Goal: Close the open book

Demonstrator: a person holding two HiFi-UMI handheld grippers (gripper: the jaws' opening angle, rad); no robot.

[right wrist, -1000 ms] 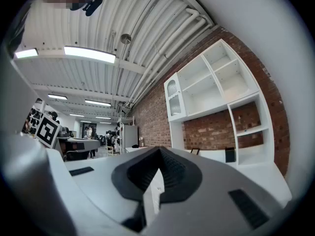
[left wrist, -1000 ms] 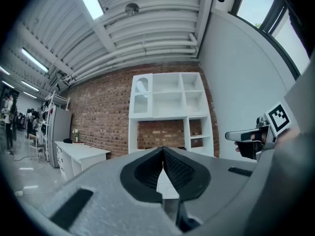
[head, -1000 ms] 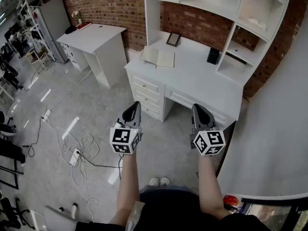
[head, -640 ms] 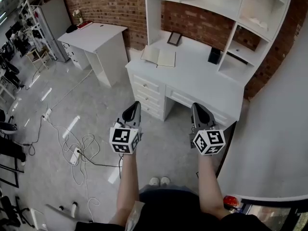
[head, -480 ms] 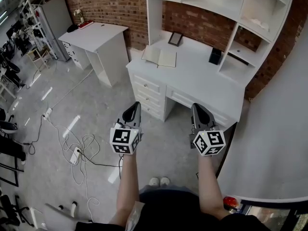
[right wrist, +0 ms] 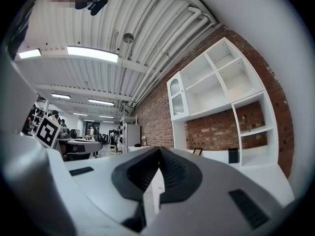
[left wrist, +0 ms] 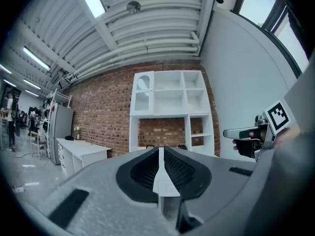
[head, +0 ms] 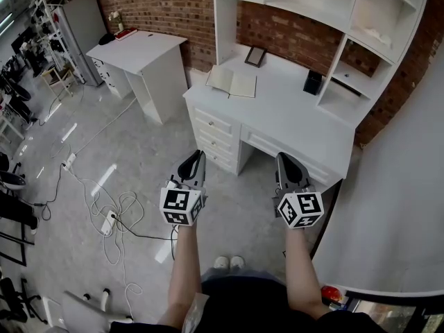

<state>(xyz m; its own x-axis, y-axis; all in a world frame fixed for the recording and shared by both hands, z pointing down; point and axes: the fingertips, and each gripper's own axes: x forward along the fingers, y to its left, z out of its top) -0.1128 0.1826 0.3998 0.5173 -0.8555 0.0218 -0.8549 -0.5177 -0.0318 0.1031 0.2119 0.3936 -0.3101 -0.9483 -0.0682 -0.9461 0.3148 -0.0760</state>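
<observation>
An open book (head: pixel 232 82) lies flat on the white desk (head: pixel 291 116) near its back left corner, pages up. My left gripper (head: pixel 197 157) and right gripper (head: pixel 283 159) hang side by side over the floor, well short of the desk front. Both point level toward the desk. In the left gripper view the jaws (left wrist: pixel 161 151) meet with nothing between them. The right gripper view shows its jaws (right wrist: pixel 157 154) closed and empty too. The book is too low to see in either gripper view.
A picture frame (head: pixel 255 55) and a black box (head: pixel 312 82) stand at the desk's back under a white shelf unit (head: pixel 326 5). A second white table (head: pixel 142 50) stands left. Cables and a power strip (head: pixel 111 220) lie on the floor.
The desk and book have slid slightly right and down in the head view. Both grippers sit a little lower in the picture, still side by side.
</observation>
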